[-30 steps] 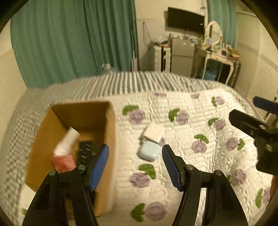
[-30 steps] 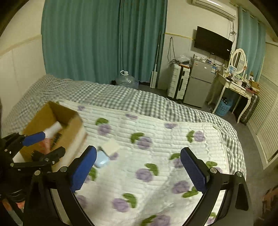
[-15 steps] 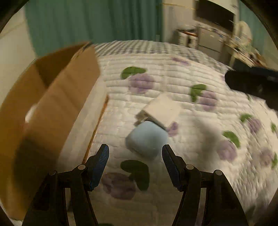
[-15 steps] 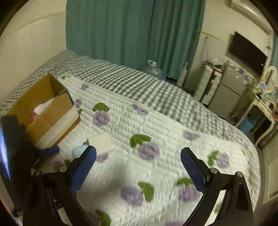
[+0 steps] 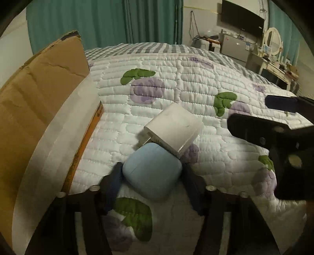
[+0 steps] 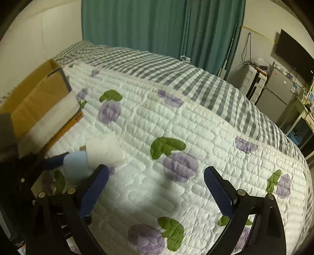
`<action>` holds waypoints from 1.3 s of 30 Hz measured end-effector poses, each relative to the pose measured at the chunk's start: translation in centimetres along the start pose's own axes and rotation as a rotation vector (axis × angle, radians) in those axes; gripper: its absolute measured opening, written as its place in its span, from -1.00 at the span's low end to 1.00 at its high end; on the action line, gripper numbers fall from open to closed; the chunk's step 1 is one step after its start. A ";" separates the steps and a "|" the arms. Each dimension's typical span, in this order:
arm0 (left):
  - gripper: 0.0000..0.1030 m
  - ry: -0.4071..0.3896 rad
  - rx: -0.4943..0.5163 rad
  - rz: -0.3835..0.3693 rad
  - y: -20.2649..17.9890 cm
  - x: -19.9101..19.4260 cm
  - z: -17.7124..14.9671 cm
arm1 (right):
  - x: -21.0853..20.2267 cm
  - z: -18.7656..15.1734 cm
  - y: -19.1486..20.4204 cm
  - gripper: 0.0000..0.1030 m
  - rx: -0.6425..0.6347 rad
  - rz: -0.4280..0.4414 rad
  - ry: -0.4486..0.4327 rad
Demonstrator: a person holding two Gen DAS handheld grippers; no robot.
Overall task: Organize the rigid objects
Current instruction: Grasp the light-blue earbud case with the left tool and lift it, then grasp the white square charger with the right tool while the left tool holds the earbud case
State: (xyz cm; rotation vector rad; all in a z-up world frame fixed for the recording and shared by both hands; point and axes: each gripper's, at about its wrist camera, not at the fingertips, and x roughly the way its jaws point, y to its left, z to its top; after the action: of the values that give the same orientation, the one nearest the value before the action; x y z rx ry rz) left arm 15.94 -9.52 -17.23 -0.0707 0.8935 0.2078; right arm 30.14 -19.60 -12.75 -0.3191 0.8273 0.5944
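Pale blue earbud case (image 5: 152, 173) lay on the quilted floral bedspread (image 5: 176, 78) of a bed, its far edge tucked against a white charger block (image 5: 173, 128) that rested partly on top of it. The left hand-held gripper (image 5: 151, 176) had come down around the case, one blue-padded finger at each side, and its jaws were closing with the case between them; whether the pads were already pressing on the case could not be made out in the dim foreground.

An open cardboard box (image 5: 39, 102), with a band of white along its lower wall, stood just to the left of the case and charger on the same bedspread. From the right wrist view the box (image 6: 39, 100) sat at the far left, with the case (image 6: 75, 165) and the charger block (image 6: 104, 150) close beside it.

The right hand-held gripper (image 6: 155, 186) hung over bare quilt to the right of the two items, its blue fingers spread wide with nothing between them. In the left wrist view it (image 5: 274, 121) showed as a dark shape at the right edge.

Teal curtains (image 6: 157, 29), a wall-mounted television (image 5: 242, 18) and a small grey fridge (image 6: 278, 88) stood beyond the bed.
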 end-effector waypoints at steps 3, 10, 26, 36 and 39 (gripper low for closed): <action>0.13 0.009 -0.038 -0.024 1.0 -1.0 -0.3 | 0.0 0.0 0.5 0.90 -0.020 0.019 -0.001; 0.13 0.002 -0.245 0.060 3.1 -4.1 -2.4 | 0.2 0.6 2.4 0.90 -0.072 0.122 -0.021; 0.14 -0.029 -0.396 0.157 4.9 -5.2 -3.7 | 6.6 1.1 7.1 0.46 -0.242 0.180 0.109; 0.14 -0.015 -0.386 0.160 4.5 -4.4 -3.1 | 5.7 -0.2 6.8 -0.02 -0.275 0.151 0.084; 0.14 -0.010 -0.381 0.156 4.4 -4.2 -3.0 | 4.7 -0.8 6.3 -0.02 -0.272 0.125 0.071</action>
State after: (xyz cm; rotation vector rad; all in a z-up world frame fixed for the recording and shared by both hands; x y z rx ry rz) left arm 10.17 -6.34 -15.68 -0.3538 0.8409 0.5217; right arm 28.33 -13.28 -17.14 -0.5418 0.8396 0.8193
